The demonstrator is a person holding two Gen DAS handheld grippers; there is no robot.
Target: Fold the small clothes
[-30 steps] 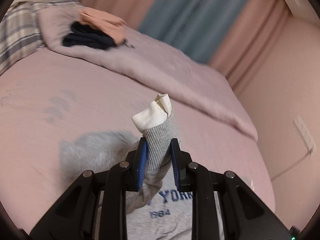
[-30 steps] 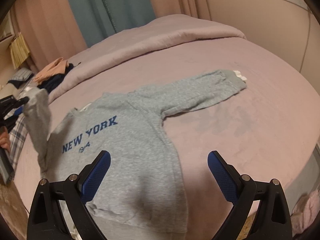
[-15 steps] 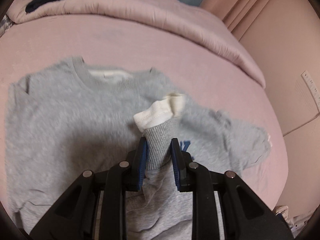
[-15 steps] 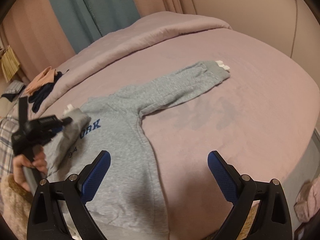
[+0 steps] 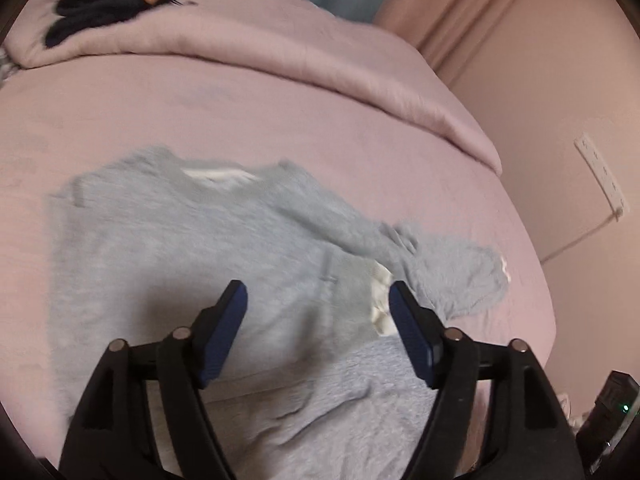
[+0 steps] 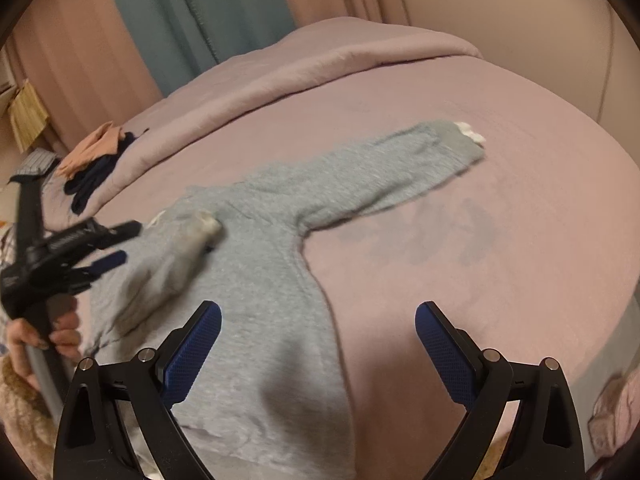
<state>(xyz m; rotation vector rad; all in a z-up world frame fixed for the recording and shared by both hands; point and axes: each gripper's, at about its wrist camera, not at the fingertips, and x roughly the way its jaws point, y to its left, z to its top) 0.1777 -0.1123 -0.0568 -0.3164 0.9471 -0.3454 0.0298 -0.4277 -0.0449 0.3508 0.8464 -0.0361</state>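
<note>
The grey sweatshirt (image 6: 256, 280) lies flat on the pink bed (image 6: 460, 280), its chest facing up and its neck opening toward the folded duvet (image 5: 280, 52). One sleeve (image 6: 176, 264) is folded inward and lies across the chest, its grey ribbed cuff with a white inner cuff (image 5: 380, 300) resting on the body of the garment. The other sleeve (image 6: 392, 168) stretches out straight over the bed, and its cuff also shows a bit of white at the end.

The left gripper (image 5: 318, 328) hangs over the sweatshirt's chest. Its jaws have just been opening and now stand spread, with the white cuff just beside the inner face of one blue pad (image 5: 412, 340); the pads press on nothing. In the right wrist view a hand (image 6: 44, 340) holds this gripper by its handle at the edge of the bed.

The right gripper (image 6: 318, 344) hovers above the sweatshirt's lower hem, jaws spread wide and empty, one blue pad over the grey cloth and the other over bare sheet.

On the duvet, well apart from the sweatshirt, sits a small heap of dark and peach clothes (image 6: 92, 164). Behind the bed hang a blue curtain (image 6: 200, 12) and pink curtains (image 6: 80, 52), and a white power strip (image 5: 600, 176) is fixed to the wall.
</note>
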